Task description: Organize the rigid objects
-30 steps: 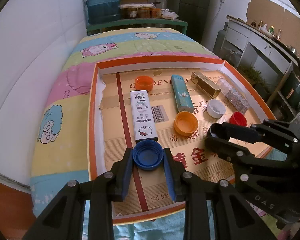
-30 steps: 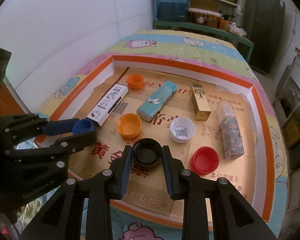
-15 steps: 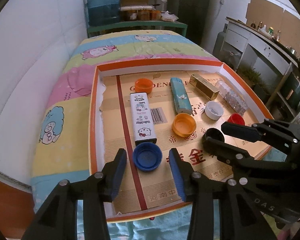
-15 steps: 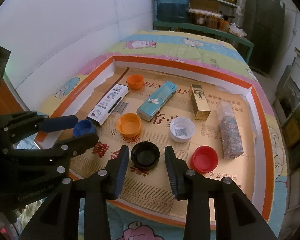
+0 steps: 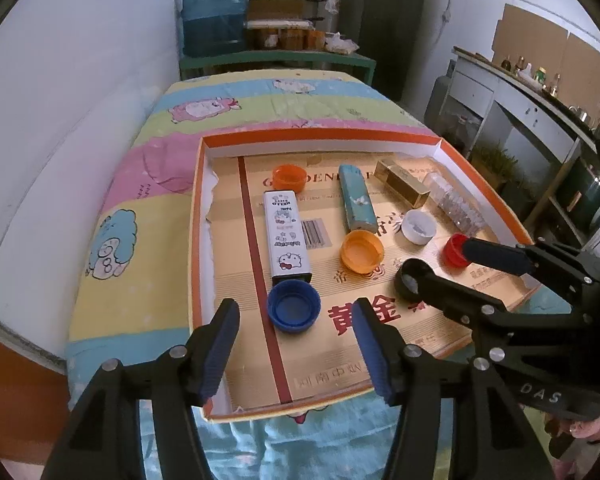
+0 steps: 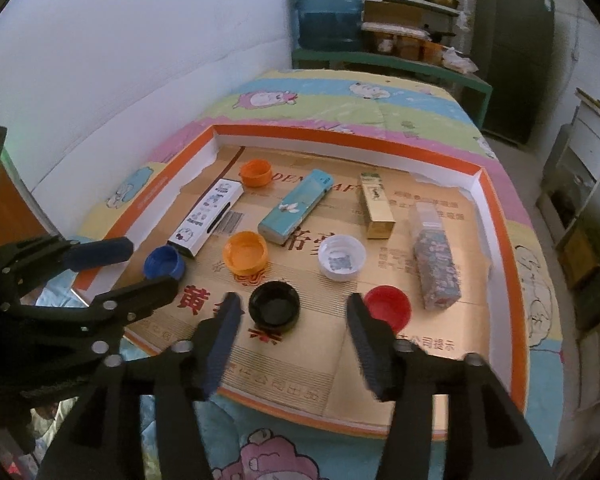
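Two grippers: both have just been opening, each now spread wide over a cap it no longer touches.
Left gripper [image 5: 294, 318]: jaws well apart; blue cap [image 5: 294, 307] lies between them, open side up, clear of both pads.
Right gripper [image 6: 292, 312]: jaws well apart; black cap [image 6: 274, 305] sits between them, nearer the left pad, touched by neither.
Blue cap: on the tray floor, just at 6 o'clock of the white box [image 5: 286, 232], touching or nearly touching its end.
Black cap: at 6 o'clock of the orange cap [image 6: 246, 252]; red cap [image 6: 388, 307] lies at its 3 o'clock, just outside the right finger.
White cap [image 6: 341, 258]: at 1 o'clock of the black cap, open side up.
Boxes: white box, teal box [image 6: 296, 212], gold box [image 6: 376, 210] and clear patterned box [image 6: 436, 264] lie flat in a row across the tray, left to right.
Second orange cap [image 6: 255, 173]: at 12 o'clock of the white box's far end.
Tray [image 6: 496, 216]: shallow cardboard, orange rim, white inner walls, printed floor; it rests on a cartoon-print cloth [image 6: 340, 100].
Beyond, at 12 o'clock: water jug [image 6: 326, 4] on a green shelf.
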Available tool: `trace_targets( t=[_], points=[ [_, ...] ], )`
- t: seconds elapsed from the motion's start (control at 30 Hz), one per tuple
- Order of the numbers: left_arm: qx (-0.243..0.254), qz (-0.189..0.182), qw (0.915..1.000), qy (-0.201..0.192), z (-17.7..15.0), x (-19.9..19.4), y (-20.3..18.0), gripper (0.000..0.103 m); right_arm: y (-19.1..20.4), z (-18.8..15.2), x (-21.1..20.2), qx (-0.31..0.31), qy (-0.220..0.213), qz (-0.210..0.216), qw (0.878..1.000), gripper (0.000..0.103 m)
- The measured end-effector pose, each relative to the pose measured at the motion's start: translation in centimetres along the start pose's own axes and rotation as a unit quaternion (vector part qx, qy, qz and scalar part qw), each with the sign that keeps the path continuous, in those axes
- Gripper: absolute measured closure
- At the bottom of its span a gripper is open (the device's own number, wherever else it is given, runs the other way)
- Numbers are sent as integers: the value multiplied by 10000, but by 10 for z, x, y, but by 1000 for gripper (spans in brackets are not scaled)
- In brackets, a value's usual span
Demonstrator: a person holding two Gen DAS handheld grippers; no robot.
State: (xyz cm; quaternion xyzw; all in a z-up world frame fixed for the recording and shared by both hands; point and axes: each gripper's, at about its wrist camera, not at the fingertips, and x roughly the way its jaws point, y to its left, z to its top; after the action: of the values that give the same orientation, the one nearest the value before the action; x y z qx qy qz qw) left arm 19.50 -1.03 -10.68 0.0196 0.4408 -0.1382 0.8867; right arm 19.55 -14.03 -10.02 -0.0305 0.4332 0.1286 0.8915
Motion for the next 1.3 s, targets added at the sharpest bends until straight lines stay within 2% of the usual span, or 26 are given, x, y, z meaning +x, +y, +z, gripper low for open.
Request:
trace_targets(
  t=[0.1, 0.43, 0.5, 0.53, 0.7, 1.3],
  points=[
    [-46, 7, 10000, -87, -1, -6, 1, 41, -4, -2, -5, 111, -12, -8, 9999, 42],
    [-190, -32, 9993, -324, -8, -29, -1, 41, -11, -11, -33, 429, -165, -179, 9988, 41],
    [-213, -26, 9991, -369, -10, -33, -2, 41, -11, -14, -37, 469, -171, -232, 9985, 31],
    [-230, -18, 9990, -396, -11, -35, -1, 41, -12, -15, -40, 508, -186, -261, 9982, 29],
    [-315, -1, 9982, -510, -17, -48, -1, 33, -13, -22, -54, 643, -253, -325, 9971, 29],
    [-396, -8, 9947, -954, -37, -101, -11, 33, 8, -40, -113, 658, -654, -575, 9940, 29]
  ],
)
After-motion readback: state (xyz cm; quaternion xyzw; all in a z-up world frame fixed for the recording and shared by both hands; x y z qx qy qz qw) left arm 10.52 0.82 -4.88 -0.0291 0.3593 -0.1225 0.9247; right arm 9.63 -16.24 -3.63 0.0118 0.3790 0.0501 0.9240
